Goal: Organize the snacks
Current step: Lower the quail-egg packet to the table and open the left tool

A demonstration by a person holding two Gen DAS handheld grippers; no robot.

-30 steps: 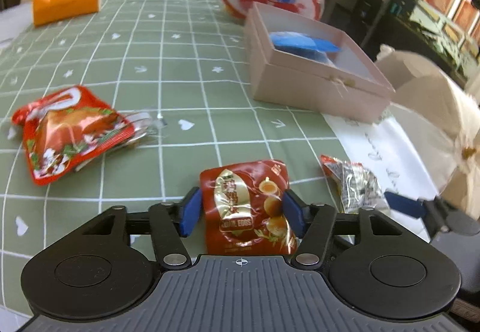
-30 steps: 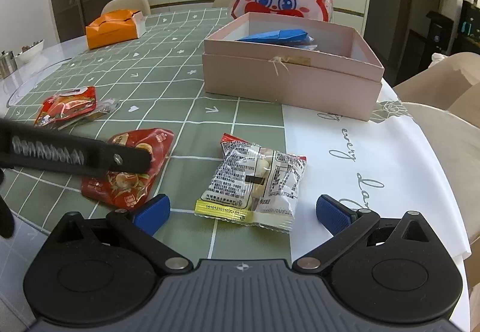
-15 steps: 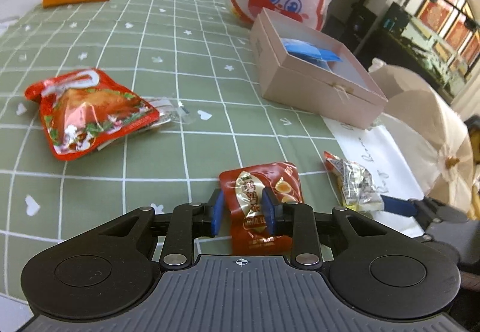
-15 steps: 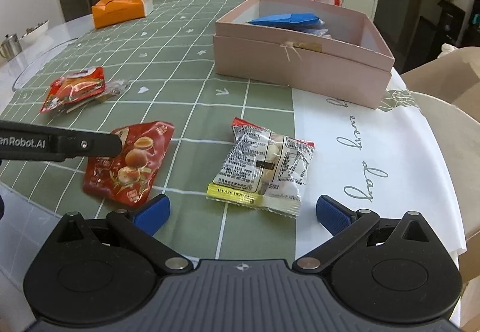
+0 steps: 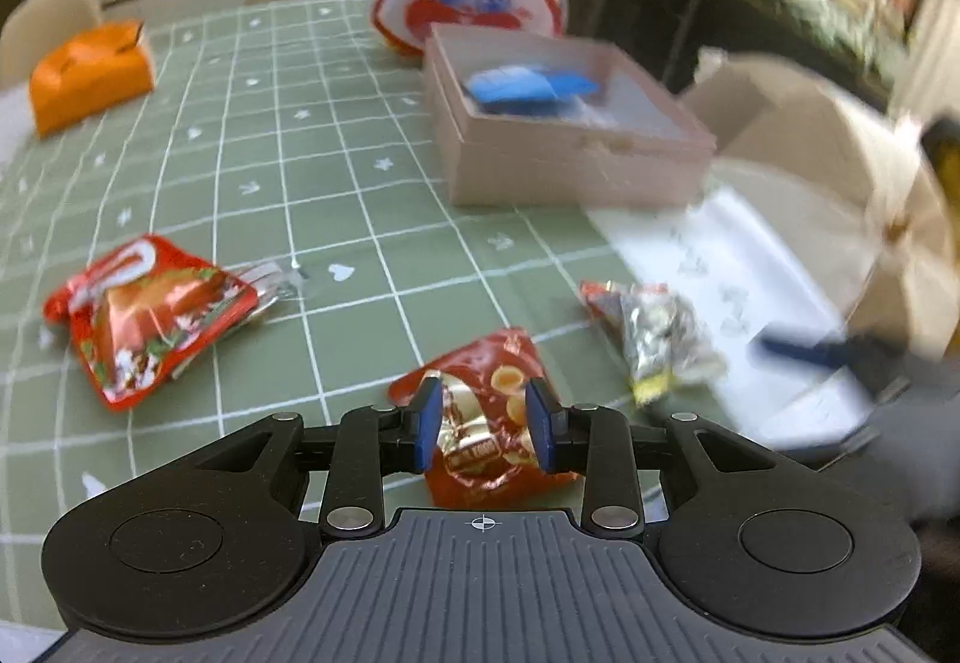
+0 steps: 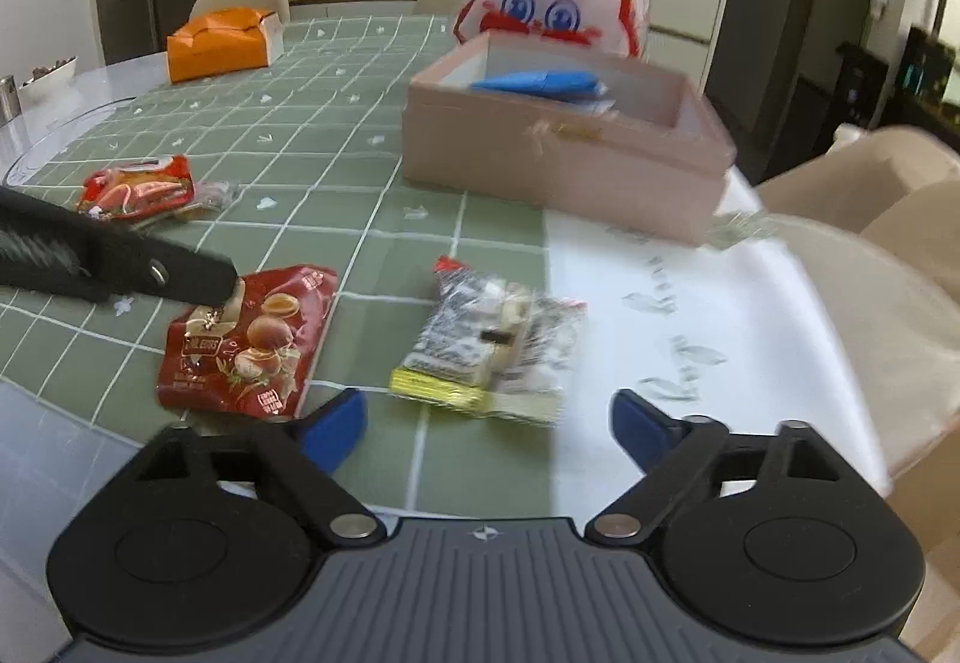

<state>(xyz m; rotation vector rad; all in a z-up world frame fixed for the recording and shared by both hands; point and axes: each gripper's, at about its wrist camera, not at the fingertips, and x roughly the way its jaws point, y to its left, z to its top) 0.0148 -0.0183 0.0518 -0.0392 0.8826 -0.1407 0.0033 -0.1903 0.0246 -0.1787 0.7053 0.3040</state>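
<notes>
Farthest to the left of our left gripper [image 5: 485,426] lies the orange-red snack pack [image 5: 147,318], flat on the desk [image 5: 336,171] and well apart from either gripper. The left gripper itself is clamped on the near end of the dark red egg snack pouch [image 5: 480,423]: the blue pads pinch the foil, which crumples between them. The pouch's long axis runs straight away from this gripper, its far end tipped slightly left, toward the open part of the desk.

Ahead and to the right of that gripper stands the pink box [image 5: 570,147], open-topped, with a blue packet [image 5: 528,84] already inside. We judge this the place the pouch must go, so the carry runs forward and right, and the left hand is the one to make it.

Right again, our right gripper [image 6: 486,432] stands wide apart and holds nothing, though its jaws have just been closing a little. The clear nut packet [image 6: 498,345] lies just ahead of it, between the line of its pads, long axis pointing away and a little left. The box is farther ahead of this gripper.
</notes>
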